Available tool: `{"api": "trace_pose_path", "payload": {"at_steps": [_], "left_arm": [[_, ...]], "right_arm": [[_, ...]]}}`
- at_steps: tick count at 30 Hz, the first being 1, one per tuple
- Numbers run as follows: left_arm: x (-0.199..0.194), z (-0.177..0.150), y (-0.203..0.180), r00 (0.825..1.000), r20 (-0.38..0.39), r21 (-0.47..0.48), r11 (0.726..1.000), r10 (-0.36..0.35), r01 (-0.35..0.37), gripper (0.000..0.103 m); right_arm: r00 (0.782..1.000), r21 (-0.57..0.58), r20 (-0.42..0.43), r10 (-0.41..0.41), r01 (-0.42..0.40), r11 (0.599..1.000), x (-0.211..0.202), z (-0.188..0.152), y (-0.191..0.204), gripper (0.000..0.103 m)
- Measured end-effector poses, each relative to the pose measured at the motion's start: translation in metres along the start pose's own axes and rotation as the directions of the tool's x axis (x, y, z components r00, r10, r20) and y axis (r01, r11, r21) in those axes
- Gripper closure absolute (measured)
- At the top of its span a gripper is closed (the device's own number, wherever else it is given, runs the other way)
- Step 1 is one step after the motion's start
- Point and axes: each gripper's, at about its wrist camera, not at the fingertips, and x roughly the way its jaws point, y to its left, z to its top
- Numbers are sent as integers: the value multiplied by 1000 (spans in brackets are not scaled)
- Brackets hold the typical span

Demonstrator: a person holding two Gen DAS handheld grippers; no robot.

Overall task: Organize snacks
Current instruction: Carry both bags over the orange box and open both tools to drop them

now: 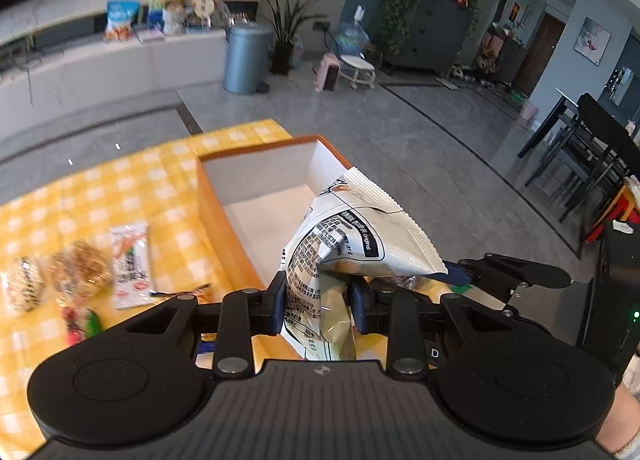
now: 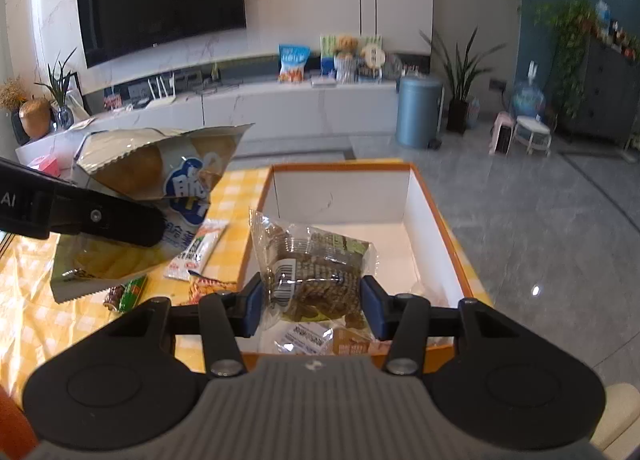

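Inside orange box [image 2: 448, 236]: flat packets [image 2: 308, 338]; clear cookie pack [image 2: 316, 272] above.

Orange box [image 2: 448, 236] open on top; far half of white floor bare, room to pass down. Near end taken by flat packets [image 2: 320, 340]. Left hand-held gripper [image 1: 318, 300] with chip bag [image 1: 352, 236] crowds box's left wall. Table [image 1: 80, 196] left of box: near part cluttered with loose snacks [image 1: 80, 268], far part bare.

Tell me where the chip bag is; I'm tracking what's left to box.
The chip bag is pinched in the left hand-held gripper, held above the table at the left wall of the box, not yet inside.
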Motion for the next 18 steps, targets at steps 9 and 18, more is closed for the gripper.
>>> {"api": "trace_pose_path", "payload": {"at_steps": [9, 18], "left_arm": [[52, 20, -7, 995, -105, -20, 1000, -3, 1, 68], [102, 34, -18, 980, -172, 92, 992, 105, -90, 68]], "right_arm": [[991, -38, -131, -10, 5, 999, 38, 15, -22, 54], [984, -143, -172, -51, 26, 989, 87, 6, -25, 54]]}}
